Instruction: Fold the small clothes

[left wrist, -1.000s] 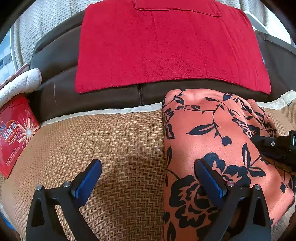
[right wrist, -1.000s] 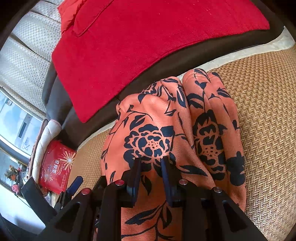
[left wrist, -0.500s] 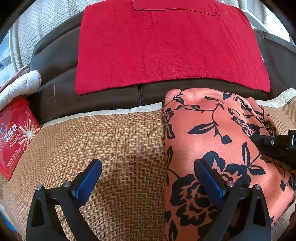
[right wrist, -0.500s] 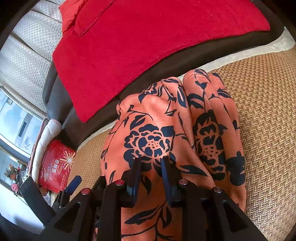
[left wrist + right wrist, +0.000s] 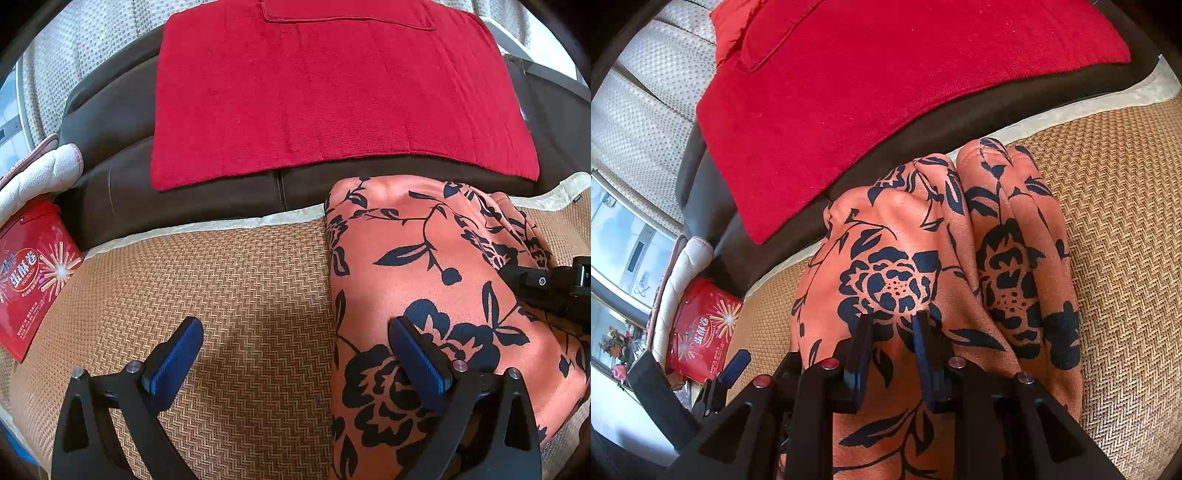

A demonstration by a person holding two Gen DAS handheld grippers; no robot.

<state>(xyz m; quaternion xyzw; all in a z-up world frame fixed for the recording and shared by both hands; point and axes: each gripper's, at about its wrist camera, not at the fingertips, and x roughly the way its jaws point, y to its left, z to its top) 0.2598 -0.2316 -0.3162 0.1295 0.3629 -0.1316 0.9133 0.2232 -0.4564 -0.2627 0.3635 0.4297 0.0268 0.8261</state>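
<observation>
An orange garment with black flowers (image 5: pixel 436 266) lies folded on a woven tan mat (image 5: pixel 240 295). It also shows in the right wrist view (image 5: pixel 905 236), bunched into two long rolls. My left gripper (image 5: pixel 295 354) is open and empty, its left finger over the mat, its right finger (image 5: pixel 413 362) over the garment's left edge. My right gripper (image 5: pixel 892 332) hovers low over the garment with its jaws nearly closed, a narrow gap between them; whether it pinches cloth is unclear. Its body shows at the right edge of the left wrist view (image 5: pixel 554 288).
A red towel (image 5: pixel 332 96) drapes over the dark brown sofa back (image 5: pixel 110 184) behind the mat. A red egg-roll tin (image 5: pixel 33 273) and a white quilted cloth (image 5: pixel 40 173) sit at the left. The mat (image 5: pixel 1126 221) extends to the right of the garment.
The left wrist view has drifted slightly; the garment and both grippers stay almost still.
</observation>
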